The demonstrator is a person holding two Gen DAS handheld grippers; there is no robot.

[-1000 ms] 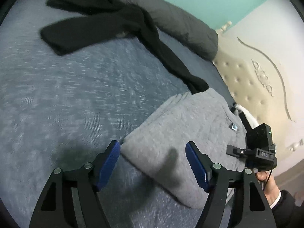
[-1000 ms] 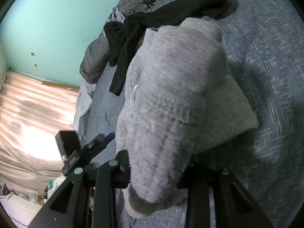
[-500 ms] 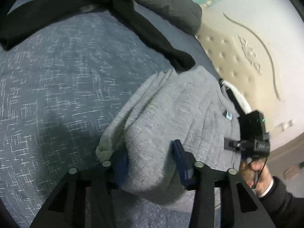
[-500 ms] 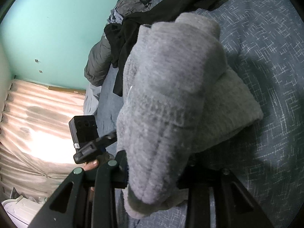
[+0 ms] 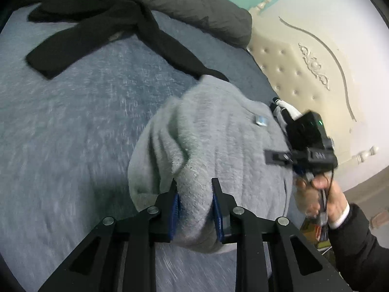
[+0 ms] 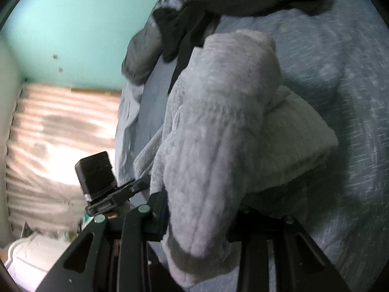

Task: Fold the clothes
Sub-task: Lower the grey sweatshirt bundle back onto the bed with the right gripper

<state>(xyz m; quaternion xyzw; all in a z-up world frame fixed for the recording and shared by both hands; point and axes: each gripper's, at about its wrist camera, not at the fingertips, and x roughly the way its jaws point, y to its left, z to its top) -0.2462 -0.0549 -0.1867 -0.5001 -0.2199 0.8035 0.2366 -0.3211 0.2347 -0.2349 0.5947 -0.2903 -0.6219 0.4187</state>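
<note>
Your right gripper [image 6: 201,219] has its fingertips buried under the grey sweater [image 5: 218,141], yet clamps it, while your left gripper [image 5: 194,194] has just closed onto its fold above the bed [image 5: 73,133].

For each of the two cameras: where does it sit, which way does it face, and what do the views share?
Left wrist: on the left gripper, facing down across the bed toward the headboard; shows its jaws clamped on the grey sweater and the right hand.
Right wrist: on the right gripper, facing the teal wall and curtain; jaws clamped on the sweater.
Shared: sweater, black garment, bed.
</note>
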